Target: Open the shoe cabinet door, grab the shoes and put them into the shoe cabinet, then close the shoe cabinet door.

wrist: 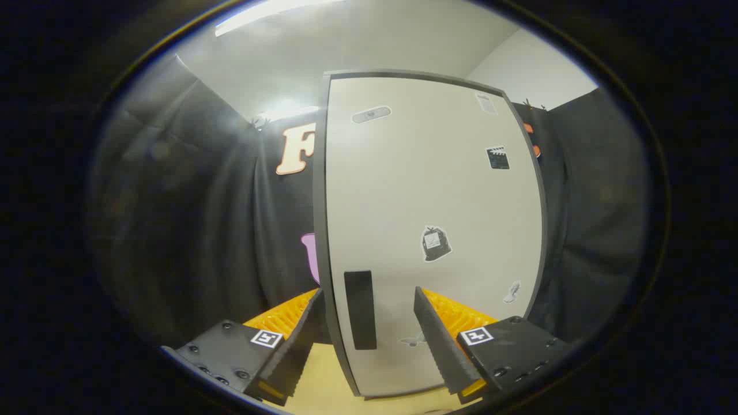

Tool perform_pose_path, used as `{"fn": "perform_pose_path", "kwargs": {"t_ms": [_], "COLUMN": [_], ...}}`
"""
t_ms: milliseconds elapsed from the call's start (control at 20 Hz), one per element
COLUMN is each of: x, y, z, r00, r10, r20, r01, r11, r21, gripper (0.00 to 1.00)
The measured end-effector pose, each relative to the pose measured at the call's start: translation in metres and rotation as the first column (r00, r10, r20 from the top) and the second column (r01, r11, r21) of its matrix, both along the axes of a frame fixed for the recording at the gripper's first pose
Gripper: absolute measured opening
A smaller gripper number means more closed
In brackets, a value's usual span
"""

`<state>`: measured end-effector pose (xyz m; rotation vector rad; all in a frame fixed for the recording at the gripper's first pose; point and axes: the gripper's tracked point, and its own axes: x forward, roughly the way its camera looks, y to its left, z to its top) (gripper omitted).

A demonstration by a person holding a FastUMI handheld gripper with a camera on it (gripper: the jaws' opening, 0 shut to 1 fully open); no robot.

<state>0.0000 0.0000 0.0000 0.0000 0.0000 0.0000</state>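
The cabinet door point(432, 230) is a smooth, pale flat panel with a dark rim, standing upright just ahead of the gripper point(366, 320). Its fingers are spread wide and grip nothing; the door's near edge and a dark rectangular handle point(360, 310) lie between them. Small stickers point(436, 243) dot the panel, too small to make out. The door's foot meets a light wooden floor point(323, 386). Black cloth point(202, 230) hangs in folds beyond the fingers, under a white ceiling with a strip light point(271, 14).
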Motion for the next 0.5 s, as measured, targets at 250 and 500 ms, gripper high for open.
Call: {"fn": "perform_pose_path", "kwargs": {"t_ms": [250,500], "x": [0.0013,0.005], "y": [0.0003,0.0014], "z": [-0.0041,-0.0045], "r00": [1.0,1.0], "r10": [0.0,0.002], "r20": [-0.019,-0.019], "r01": [0.0,-0.002], "r11": [1.0,1.0], "r21": [-0.004,-0.009], "gripper": [0.96,0.96]}}
